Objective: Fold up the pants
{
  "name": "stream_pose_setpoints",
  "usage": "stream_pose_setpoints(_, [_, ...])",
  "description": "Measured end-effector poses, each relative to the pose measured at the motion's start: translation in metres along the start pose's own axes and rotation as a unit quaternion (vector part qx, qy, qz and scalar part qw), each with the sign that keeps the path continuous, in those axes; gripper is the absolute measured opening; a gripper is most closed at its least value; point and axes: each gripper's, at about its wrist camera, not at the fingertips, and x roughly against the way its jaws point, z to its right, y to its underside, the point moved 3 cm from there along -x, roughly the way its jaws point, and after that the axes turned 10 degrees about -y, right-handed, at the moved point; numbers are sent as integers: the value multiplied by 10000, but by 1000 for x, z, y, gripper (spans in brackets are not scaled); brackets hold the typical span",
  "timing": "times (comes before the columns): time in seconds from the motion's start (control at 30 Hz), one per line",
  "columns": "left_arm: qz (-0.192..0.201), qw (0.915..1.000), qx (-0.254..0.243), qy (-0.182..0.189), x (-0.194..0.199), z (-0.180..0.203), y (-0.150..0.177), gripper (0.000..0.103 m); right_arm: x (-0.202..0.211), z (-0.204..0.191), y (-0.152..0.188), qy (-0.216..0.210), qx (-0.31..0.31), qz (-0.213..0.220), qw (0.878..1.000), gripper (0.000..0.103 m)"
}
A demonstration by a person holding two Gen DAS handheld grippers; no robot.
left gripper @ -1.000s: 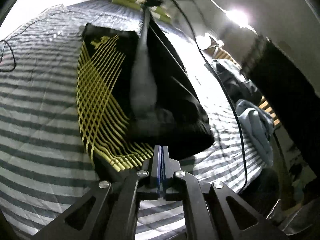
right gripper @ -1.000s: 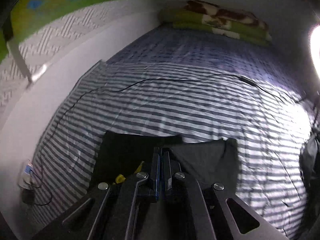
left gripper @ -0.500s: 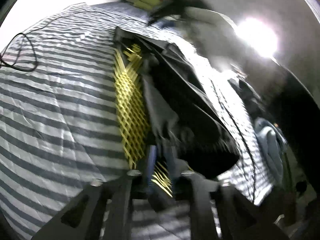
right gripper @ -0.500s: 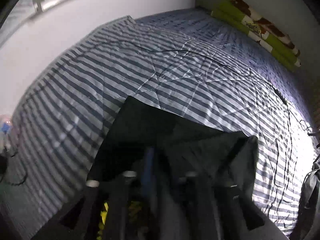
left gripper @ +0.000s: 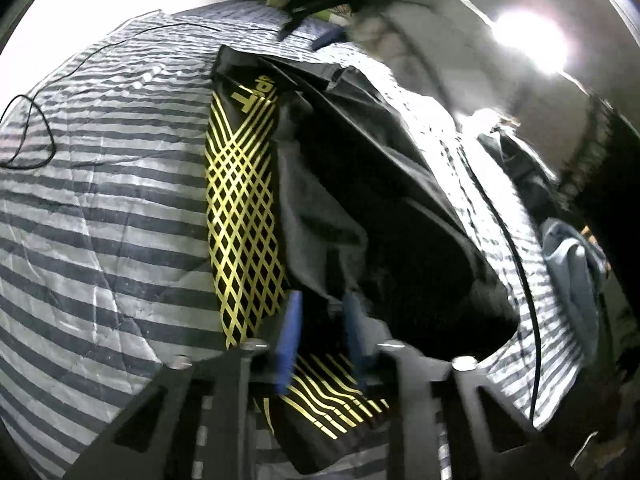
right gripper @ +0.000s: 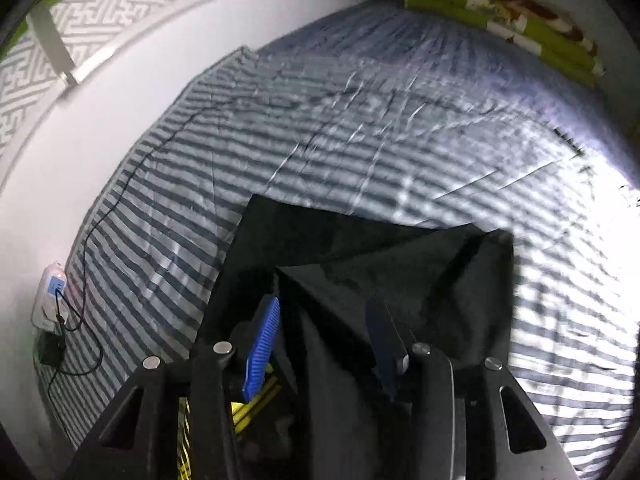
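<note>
Black pants (left gripper: 244,200) with a yellow criss-cross print lie folded on the striped bed cover (left gripper: 100,184), a grey inner layer turned up along the middle. My left gripper (left gripper: 322,332) hangs low over their near end. Its jaws are closing, a fold of the cloth lies between the blue pads (left gripper: 290,336), and a gap still shows. In the right wrist view the plain black side of the pants (right gripper: 360,248) spreads ahead. My right gripper (right gripper: 324,332) stands open over it, loose cloth lying between its pads without being pinched.
A thin black cable (right gripper: 132,184) runs across the bed cover (right gripper: 360,120) to a wall charger (right gripper: 52,292). Folded green blankets (right gripper: 512,28) lie at the far end. A blue-grey cloth pile (left gripper: 572,276) sits off the bed's right edge. A blurred grey sleeve (left gripper: 416,12) crosses the top.
Both grippers were shut on the pants and have opened. The lifted cloth has dropped flat onto the bed, and both hands have sunk closer to it.
</note>
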Motion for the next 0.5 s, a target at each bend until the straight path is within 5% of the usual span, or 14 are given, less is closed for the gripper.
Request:
stream_pose_setpoints(0.07, [-8, 10000, -71, 44, 0, 1, 2, 0, -24, -4, 1, 65, 86, -169, 9998, 41])
stream_pose_setpoints(0.23, [114, 9995, -166, 239, 13, 2, 5, 0, -64, -9, 6, 648, 432, -394, 9962, 40])
stream_pose_setpoints(0.27, [146, 9993, -148, 325, 17, 1, 5, 0, -62, -7, 6, 669, 418, -326, 9964, 36])
stream_pose_setpoints(0.33, [225, 9984, -114, 512, 28, 0, 7, 0, -52, 1, 4, 540, 207, -246, 9980, 4])
stream_pose_setpoints(0.5, [310, 9971, -34, 688, 44, -6, 14, 0, -13, 8, -7, 576, 92, 177, 9981, 4])
